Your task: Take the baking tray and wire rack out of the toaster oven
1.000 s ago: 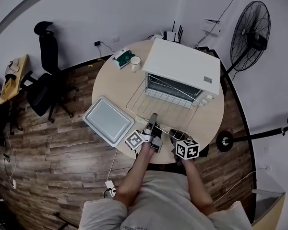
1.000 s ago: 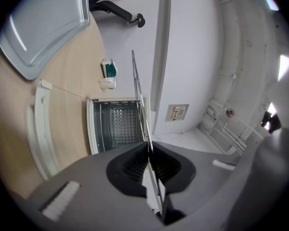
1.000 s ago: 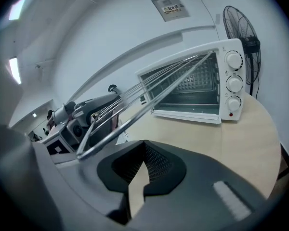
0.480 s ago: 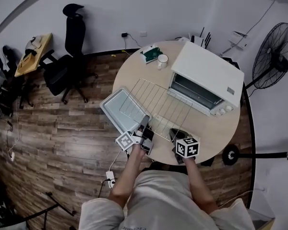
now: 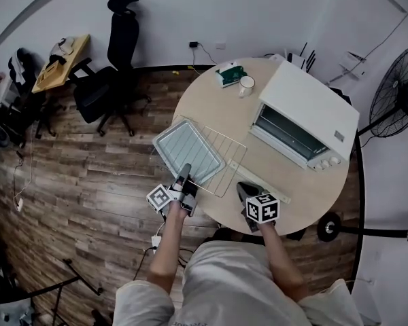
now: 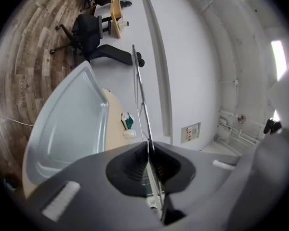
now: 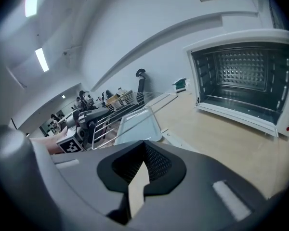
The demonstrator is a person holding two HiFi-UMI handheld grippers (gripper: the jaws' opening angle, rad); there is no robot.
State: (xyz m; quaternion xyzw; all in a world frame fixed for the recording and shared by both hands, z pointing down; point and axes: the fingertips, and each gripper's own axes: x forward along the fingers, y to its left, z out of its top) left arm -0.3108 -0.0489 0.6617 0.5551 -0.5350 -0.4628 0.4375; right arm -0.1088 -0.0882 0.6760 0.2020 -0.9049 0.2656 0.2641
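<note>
Jaws of the left gripper clamp the near edge of the wire rack in the head view; the rack is over the baking tray at the left rim of the table, apart from the toaster oven. The left gripper view shows the rack's wire pinched between both pads. In the right gripper view, the right gripper has its jaws together on nothing and faces the open oven.

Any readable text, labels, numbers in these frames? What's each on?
Nothing reads clearly enough to quote.
Too small to read: the label on top of the toaster oven.
Too small to read: print on the green box beside the mug.
Blurred: the wall sign in the left gripper view.
</note>
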